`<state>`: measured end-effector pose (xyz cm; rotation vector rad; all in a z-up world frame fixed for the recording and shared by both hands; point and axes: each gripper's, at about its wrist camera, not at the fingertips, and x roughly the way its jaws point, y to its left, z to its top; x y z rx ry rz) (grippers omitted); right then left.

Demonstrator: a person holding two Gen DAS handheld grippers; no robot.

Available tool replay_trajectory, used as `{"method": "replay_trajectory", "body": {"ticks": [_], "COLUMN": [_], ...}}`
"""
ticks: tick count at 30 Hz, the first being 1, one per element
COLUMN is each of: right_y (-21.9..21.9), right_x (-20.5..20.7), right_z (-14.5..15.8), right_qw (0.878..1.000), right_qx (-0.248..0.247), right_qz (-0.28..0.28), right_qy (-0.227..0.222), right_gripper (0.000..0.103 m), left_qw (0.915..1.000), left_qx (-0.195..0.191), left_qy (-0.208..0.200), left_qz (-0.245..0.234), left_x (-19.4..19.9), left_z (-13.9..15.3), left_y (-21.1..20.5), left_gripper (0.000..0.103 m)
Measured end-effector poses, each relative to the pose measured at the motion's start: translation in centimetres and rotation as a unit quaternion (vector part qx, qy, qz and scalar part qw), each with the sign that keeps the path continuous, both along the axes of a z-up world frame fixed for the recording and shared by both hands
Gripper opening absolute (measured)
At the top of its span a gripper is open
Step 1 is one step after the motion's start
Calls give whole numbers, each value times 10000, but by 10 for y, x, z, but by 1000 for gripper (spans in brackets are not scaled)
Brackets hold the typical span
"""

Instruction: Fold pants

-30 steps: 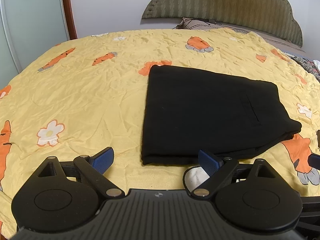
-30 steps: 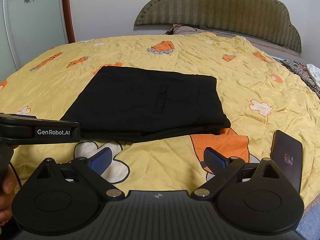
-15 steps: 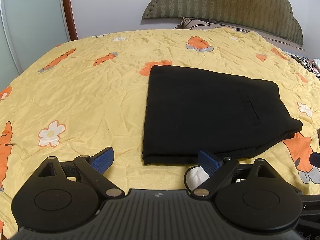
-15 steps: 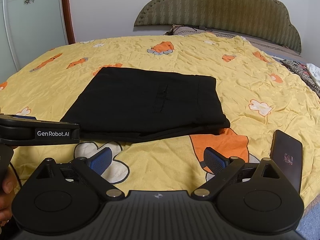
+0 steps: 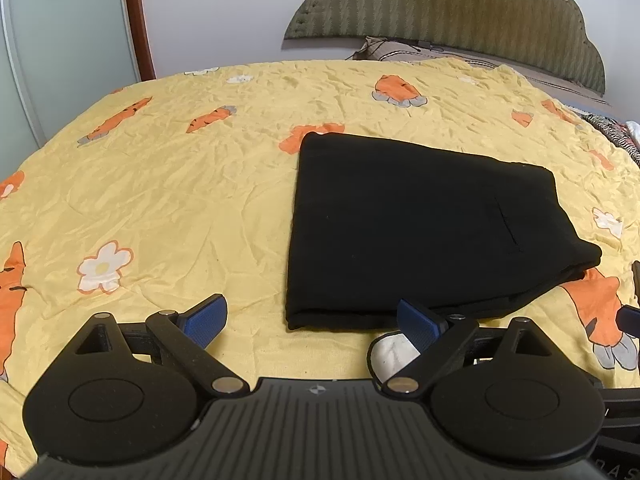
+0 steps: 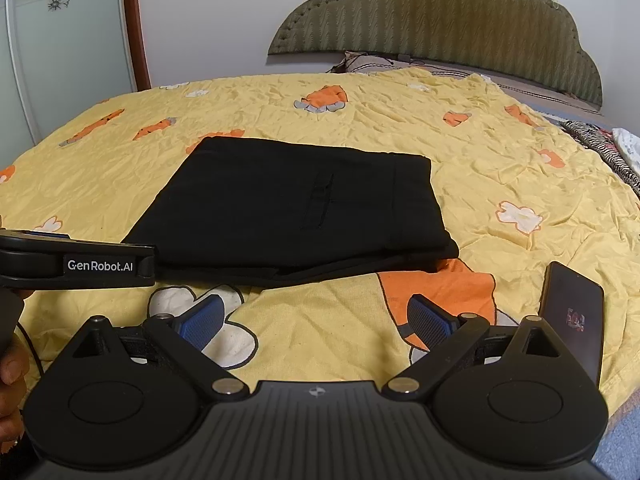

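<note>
Pants (image 5: 420, 232) lie folded into a compact black stack on the yellow bedspread (image 5: 180, 200), at 1 o'clock of your left gripper (image 5: 316, 320) and 11 o'clock of your right gripper (image 6: 316, 320); both sets of tongs gape wide, holding nothing (folding looks finished); next, judge whether 1 more fold is needed.

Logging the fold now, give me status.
Left gripper and right gripper open, empty. Black pants folded flat on bedspread. Phone beside, clear.

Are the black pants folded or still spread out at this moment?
Folded. The black pants lie as a compact rectangle on the yellow bedspread, stacked layers showing along the near edge; neither open gripper touches them.
</note>
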<state>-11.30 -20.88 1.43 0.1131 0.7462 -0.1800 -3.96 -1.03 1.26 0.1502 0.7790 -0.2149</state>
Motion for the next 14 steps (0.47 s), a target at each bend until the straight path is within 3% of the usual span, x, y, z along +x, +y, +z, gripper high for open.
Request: {"method": "replay_trajectory", "body": {"ticks": [5,9,12,14], "right_y": [2,1,2,10], "right_x": [0,-2,-13,-23], "right_z": [1,5,16,26], "right_qw": [10000,9998,9967,9857], "right_qx": [-54,-130,-255,-492], "right_qz": [30,35,333,996], "right_qy": [-8,-110,-695,-1269], "right_gripper": [99,99,99,99], "left_qw": [10000,9998,9986,9955], "left_qx": [-24,-26,-257,-479], "left_qy": [32,-185,-380,-425], "left_qz": [-3,-6,245,699], "left_x": [2,-1,5,14], "left_z": [0,3,17,29], "left_y": [0,0,22,54], "left_gripper": [94,94,94,95]}}
